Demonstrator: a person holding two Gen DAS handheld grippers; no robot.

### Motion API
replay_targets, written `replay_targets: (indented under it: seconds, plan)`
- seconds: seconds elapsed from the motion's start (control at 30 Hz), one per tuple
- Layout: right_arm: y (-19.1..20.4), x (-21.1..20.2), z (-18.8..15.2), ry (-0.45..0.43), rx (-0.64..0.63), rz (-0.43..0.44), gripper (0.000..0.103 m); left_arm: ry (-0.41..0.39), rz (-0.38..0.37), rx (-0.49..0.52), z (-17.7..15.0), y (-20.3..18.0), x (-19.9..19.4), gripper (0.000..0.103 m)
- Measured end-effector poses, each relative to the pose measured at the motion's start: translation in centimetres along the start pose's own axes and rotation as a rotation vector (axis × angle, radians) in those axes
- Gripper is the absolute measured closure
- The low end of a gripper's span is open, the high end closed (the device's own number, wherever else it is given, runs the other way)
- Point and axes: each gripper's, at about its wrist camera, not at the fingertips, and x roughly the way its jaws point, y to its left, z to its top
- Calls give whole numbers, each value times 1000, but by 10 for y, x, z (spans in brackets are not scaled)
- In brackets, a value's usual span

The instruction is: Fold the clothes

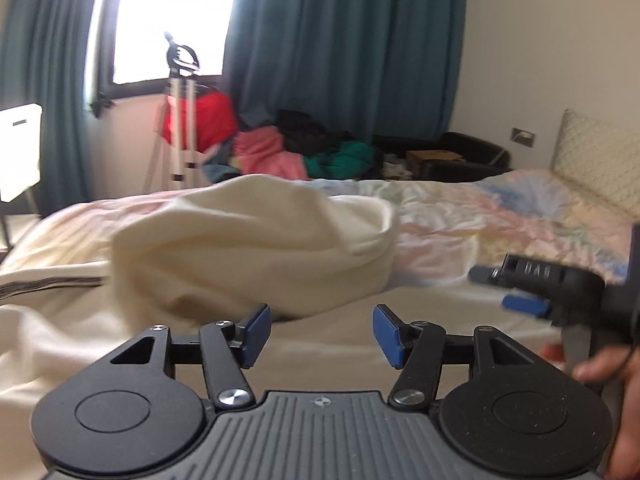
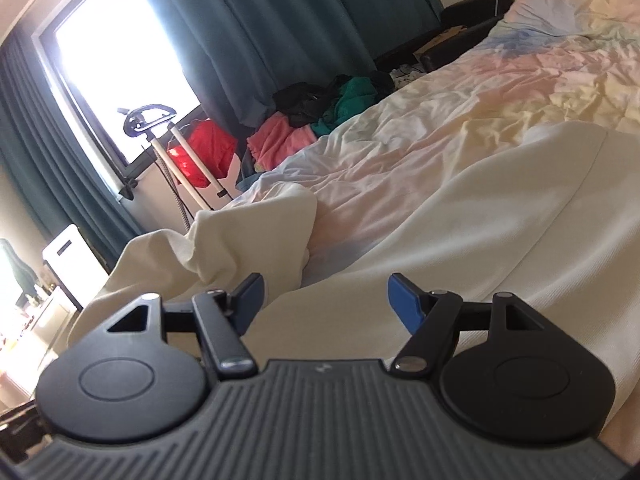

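Nearest the lens in both wrist views, the left gripper (image 1: 322,330) and the right gripper (image 2: 324,300) are being held with their blue pads spread apart, and nothing is being pinched between either pair. In the left view the right gripper (image 1: 516,290) is also being seen from the side, low over the bed at the right edge, blurred, with part of the holding hand (image 1: 612,392) showing beneath it. The garment (image 1: 248,248), a cream knit piece, is being shown just beyond the left pads, lying on the bed (image 1: 500,216); one part of it is being seen bunched into a rounded hump, while a flatter panel (image 2: 500,216) is being seen stretching ahead of the right gripper. A dark striped trim is being shown at the garment's left edge in the left view. The step in hand is being judged as an early one: the garment is not yet being gripped, and no clean fold is being shown. The next move is being judged to call for a hem or corner to be taken in each gripper, so that the bunched part can be drawn flat before any fold is laid. Farther off, beside the bed, a pile of clothes (image 1: 304,148) and a stand (image 1: 180,120) are being shown before the curtains (image 1: 344,40) and the bright window (image 1: 172,20).
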Motion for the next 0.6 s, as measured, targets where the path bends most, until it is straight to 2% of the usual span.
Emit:
replay_targets:
  seconds: [0.07, 0.2, 0.3, 0.37, 0.43, 0.53, 0.6]
  plan:
    - [6, -3, -1, 0, -26, 8, 31, -19, 64, -36, -15, 16, -23, 33]
    - [19, -9, -4, 1, -77, 23, 31, -58, 136, -118, -29, 46, -44, 31]
    - [29, -14, -6, 2, -115, 34, 31, -80, 177, -169, -33, 64, -53, 25]
    - [34, -15, -7, 16, -120, 46, 31, -78, 174, -176, -34, 71, -52, 25]
    - [47, -10, -3, 29, -156, 56, 31, -107, 157, -139, -35, 75, -53, 25]
    - [73, 6, 16, 6, -256, 24, 31, -131, 154, -109, -37, 80, -45, 25]
    - [93, 28, 36, 17, -319, -10, 31, -133, 134, -131, -40, 89, -40, 25]
